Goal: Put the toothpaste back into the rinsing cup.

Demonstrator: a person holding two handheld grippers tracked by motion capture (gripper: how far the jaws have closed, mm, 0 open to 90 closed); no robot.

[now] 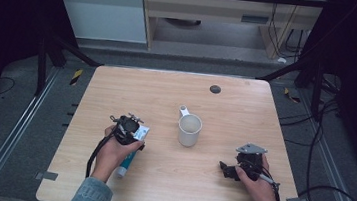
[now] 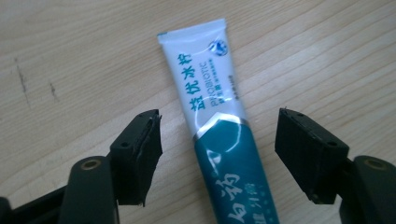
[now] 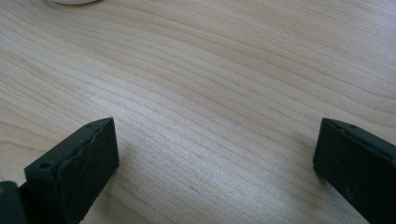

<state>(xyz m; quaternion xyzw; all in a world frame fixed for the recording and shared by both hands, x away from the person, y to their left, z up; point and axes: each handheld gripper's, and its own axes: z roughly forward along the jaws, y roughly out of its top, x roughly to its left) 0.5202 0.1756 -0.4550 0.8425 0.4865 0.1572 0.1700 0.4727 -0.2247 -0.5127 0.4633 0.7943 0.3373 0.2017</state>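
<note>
Wooden table (image 1: 178, 88), white mug (image 1: 189, 130) at center. Toothpaste tube (image 2: 219, 121) lies at 8 o'clock, straddled by the left gripper (image 2: 219, 154), jaws spread, nothing grabbed yet. Right gripper (image 1: 232, 169) at 4 o'clock, gaping, idle.

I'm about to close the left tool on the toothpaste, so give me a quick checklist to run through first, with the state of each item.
1. Left tool open: ok, jaws apart.
2. Toothpaste tube between the jaws: ok, a gap shows on each side.
3. Tube flat on the table: ok.
4. Mug out of the way: ok, upright and apart from the tube.
5. Right tool free: ok, open over bare wood.
6. Tube's cap on: cannot tell, that end is hidden.
</note>
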